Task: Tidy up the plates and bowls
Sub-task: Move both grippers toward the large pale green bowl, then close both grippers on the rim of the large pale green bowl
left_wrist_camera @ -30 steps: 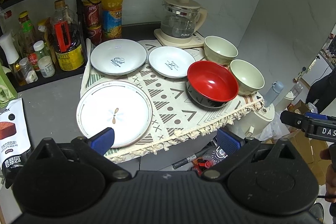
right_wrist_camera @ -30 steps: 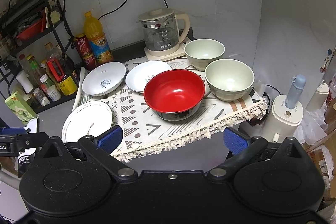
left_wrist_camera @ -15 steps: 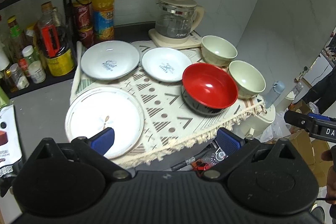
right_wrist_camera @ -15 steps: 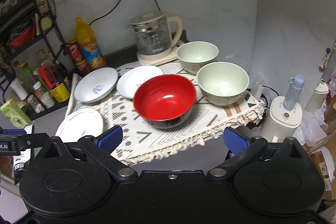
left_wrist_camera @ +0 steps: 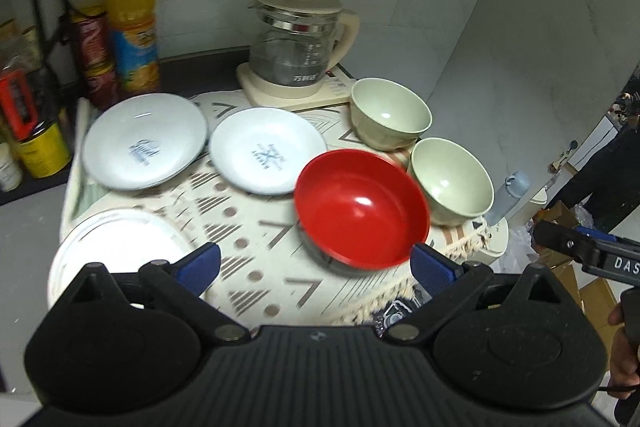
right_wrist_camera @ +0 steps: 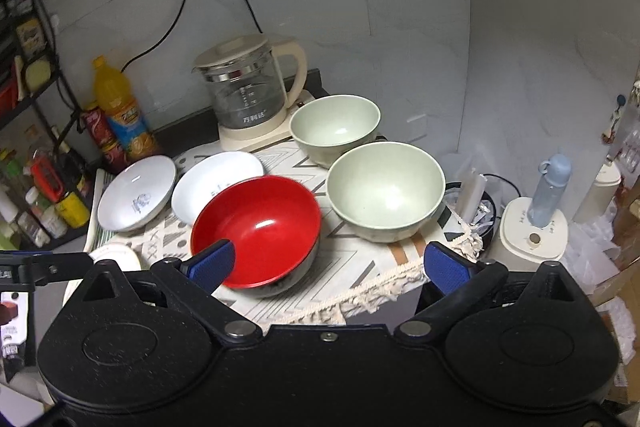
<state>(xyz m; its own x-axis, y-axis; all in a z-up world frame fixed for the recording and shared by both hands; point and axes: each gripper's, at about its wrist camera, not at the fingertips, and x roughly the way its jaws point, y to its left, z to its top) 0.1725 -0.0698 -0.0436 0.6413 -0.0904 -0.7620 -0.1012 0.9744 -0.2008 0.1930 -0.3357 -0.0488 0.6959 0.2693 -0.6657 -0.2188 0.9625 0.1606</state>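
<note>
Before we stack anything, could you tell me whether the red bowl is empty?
Empty. The red bowl stands upright on the patterned cloth, and its glossy inside shows only a light reflection in both views.

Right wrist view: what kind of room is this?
Most likely a small home kitchen corner. An electric glass kettle sits on its base by the tiled wall, a rack at the left holds bottles and jars, and plates and bowls such as the red bowl lie on a patterned cloth.

Three plates [left_wrist_camera: 144, 147] and three bowls [left_wrist_camera: 362, 205] — one red, two green [left_wrist_camera: 390, 113] — plus one kettle [left_wrist_camera: 298, 47].
</note>
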